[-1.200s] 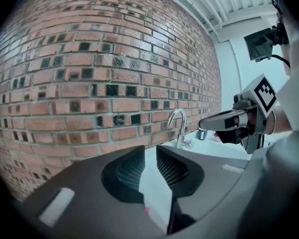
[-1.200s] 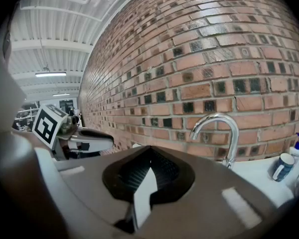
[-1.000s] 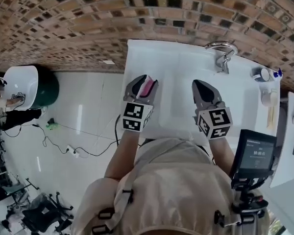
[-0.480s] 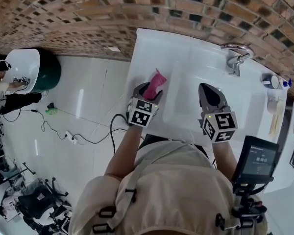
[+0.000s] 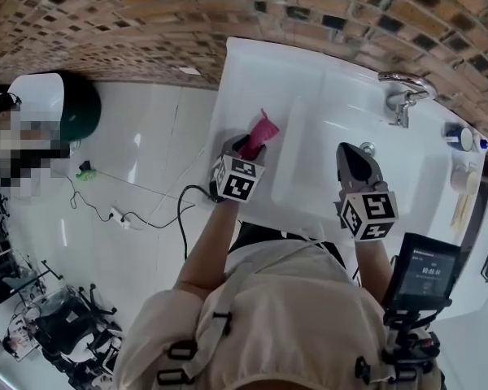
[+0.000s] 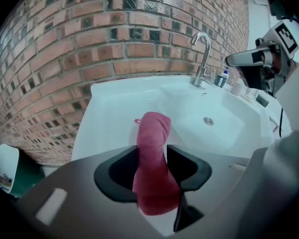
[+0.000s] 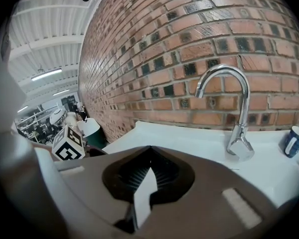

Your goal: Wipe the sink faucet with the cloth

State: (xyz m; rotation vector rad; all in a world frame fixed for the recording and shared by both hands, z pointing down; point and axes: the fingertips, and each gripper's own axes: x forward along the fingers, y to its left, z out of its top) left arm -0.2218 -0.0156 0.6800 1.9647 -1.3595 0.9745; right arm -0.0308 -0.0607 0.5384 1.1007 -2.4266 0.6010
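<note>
A chrome faucet (image 5: 403, 96) (image 6: 203, 54) (image 7: 234, 103) stands at the back of the white sink (image 5: 244, 80), against the brick wall. My left gripper (image 5: 246, 143) (image 6: 152, 151) is low over the sink's left deck and points steeply down. Its jaws have just been closing and are shut on a rolled pink cloth (image 5: 260, 134) (image 6: 153, 133), which fills the gap and sticks out forward. My right gripper (image 5: 351, 149) (image 7: 149, 148) hovers over the basin's front part, shut with nothing in it, facing the faucet from a distance.
A drain (image 6: 208, 120) lies in the basin floor. A blue-and-white cup (image 5: 464, 139) (image 7: 292, 141) and small bottles (image 6: 223, 78) stand to the faucet's right. A screen on a stand (image 5: 423, 266) is at my right side. A cable (image 5: 146, 218) runs across the tiled floor on the left.
My left gripper has come down and tilted toward the sink's left deck, with the cloth now sticking out further. The right gripper has sunk a little over the basin.
</note>
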